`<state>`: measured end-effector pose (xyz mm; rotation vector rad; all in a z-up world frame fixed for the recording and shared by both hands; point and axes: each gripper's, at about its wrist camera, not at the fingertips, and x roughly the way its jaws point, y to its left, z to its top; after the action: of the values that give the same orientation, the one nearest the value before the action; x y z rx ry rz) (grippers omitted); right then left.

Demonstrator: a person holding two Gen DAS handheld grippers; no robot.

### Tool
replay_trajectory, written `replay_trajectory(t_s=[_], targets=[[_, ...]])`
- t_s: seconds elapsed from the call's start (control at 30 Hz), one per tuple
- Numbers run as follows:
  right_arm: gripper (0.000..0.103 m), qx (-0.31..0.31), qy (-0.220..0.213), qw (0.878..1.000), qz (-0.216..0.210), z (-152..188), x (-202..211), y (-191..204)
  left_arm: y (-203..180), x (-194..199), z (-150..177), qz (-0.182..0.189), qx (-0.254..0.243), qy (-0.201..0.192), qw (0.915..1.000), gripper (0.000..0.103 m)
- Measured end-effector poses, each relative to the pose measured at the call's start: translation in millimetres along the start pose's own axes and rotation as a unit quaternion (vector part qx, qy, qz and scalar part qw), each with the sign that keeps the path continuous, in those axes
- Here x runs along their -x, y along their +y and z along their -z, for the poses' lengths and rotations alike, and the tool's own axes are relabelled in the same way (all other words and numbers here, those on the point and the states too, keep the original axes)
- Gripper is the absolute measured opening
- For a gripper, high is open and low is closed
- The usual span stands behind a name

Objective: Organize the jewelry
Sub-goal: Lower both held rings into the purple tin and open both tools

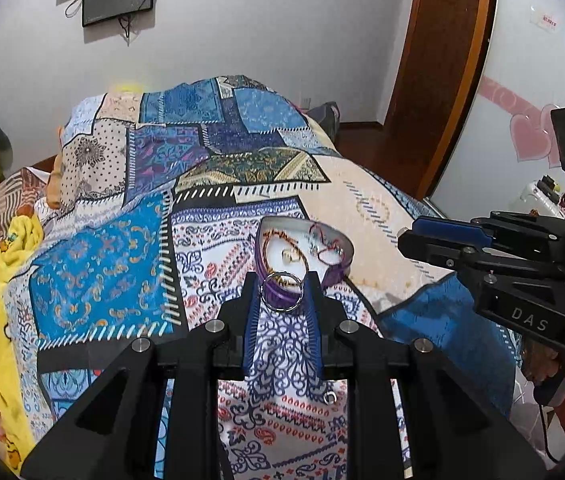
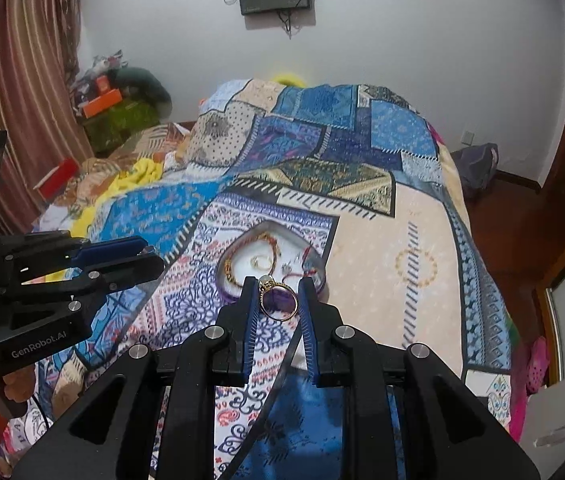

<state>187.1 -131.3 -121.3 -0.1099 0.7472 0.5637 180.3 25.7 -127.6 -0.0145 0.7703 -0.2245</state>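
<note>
A purple heart-shaped tin (image 1: pixel 340 270) lies on the patterned bedspread, holding a beaded bracelet (image 1: pixel 278 240), a red cord piece and small rings. My left gripper (image 1: pixel 281 292) is shut on a silver ring (image 1: pixel 282 307), held just in front of the tin's near rim. My right gripper (image 2: pixel 278 298) is shut on a gold ring with a pale stone (image 2: pixel 280 314), also held just before the tin (image 2: pixel 321 286). Each gripper shows from the side in the other's view, the right (image 1: pixel 406 240) and the left (image 2: pixel 154 262).
A small silver ring (image 1: pixel 329 397) lies loose on the bedspread (image 1: pixel 122 272) under my left gripper. A yellow blanket (image 1: pixel 6 320) lies at the bed's left edge. A wooden door (image 1: pixel 438 80) and floor are to the right.
</note>
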Motion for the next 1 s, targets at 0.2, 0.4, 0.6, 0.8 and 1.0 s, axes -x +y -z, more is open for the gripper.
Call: replay_trajectory(t_s=[0.2, 0.4, 0.6, 0.8, 1.0], targets=[[0.018, -0.005, -0.005, 1.000, -0.003, -6, -4, -4, 3, -7, -7, 0.004, 0.004, -0.002, 1.0000, 0.021], [0.018, -0.007, 0.002, 1.000, -0.006, -9, -18, -8, 4, -21, -8, 0.011, 0.006, 0.006, 0.9999, 0.021], [0.018, -0.005, 0.014, 1.000, -0.009, -14, -32, -10, 3, -41, -9, 0.020, 0.005, 0.021, 0.9996, 0.021], [0.018, -0.003, 0.020, 1.000, -0.012, -21, -44, -12, 4, -59, -12, 0.030, 0.005, 0.034, 0.9990, 0.021], [0.018, -0.008, 0.036, 0.999, -0.017, -20, -59, -18, 4, -74, -15, 0.038, 0.004, 0.045, 0.9983, 0.021]])
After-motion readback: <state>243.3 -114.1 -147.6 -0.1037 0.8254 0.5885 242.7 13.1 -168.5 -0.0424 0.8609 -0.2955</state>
